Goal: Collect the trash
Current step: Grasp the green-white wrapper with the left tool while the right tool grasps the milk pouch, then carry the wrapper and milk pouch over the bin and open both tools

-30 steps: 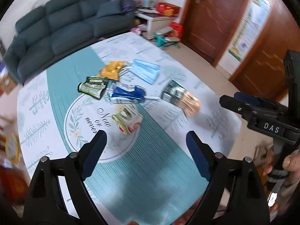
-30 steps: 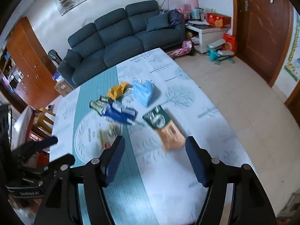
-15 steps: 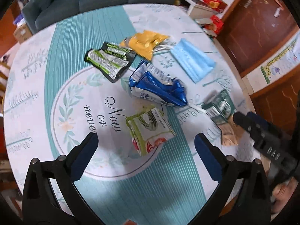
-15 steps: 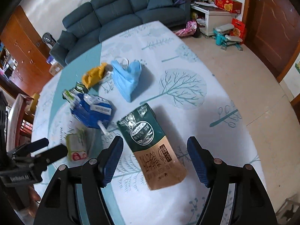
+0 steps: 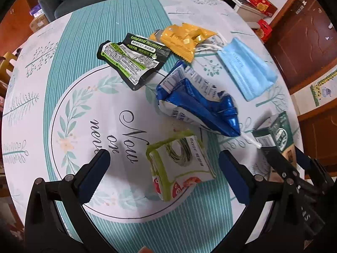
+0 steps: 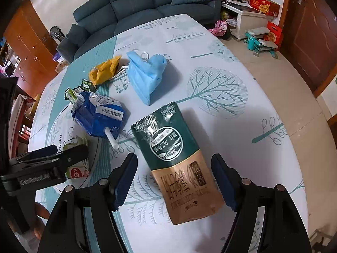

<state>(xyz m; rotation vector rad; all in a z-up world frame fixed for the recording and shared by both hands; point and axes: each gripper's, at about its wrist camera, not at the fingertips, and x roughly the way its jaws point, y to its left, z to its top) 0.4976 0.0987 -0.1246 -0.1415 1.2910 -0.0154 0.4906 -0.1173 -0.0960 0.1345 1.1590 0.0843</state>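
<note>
Several pieces of trash lie on a round table. My left gripper (image 5: 164, 170) is open, its jaws either side of a green-and-white packet (image 5: 179, 164). Beyond that lie a crumpled blue carton (image 5: 198, 105), a black-and-green wrapper (image 5: 132, 57), a yellow wrapper (image 5: 183, 38) and a blue face mask (image 5: 246, 65). My right gripper (image 6: 174, 179) is open, straddling a green-and-tan pouch (image 6: 177, 156). The blue carton (image 6: 96, 113), face mask (image 6: 145, 73) and yellow wrapper (image 6: 105, 69) lie further back in the right wrist view.
The table has a teal-and-white printed cloth (image 5: 105, 109). A dark sofa (image 6: 147, 6) stands behind it. A low white cabinet (image 6: 248, 19) with boxes and a wooden door (image 6: 311, 35) are at the right. Tiled floor (image 6: 290, 80) lies past the table's right edge.
Both grippers have come down and forward toward the table. The left now brackets the green-and-white packet; the right now brackets the green-and-tan pouch. Both stay open.
</note>
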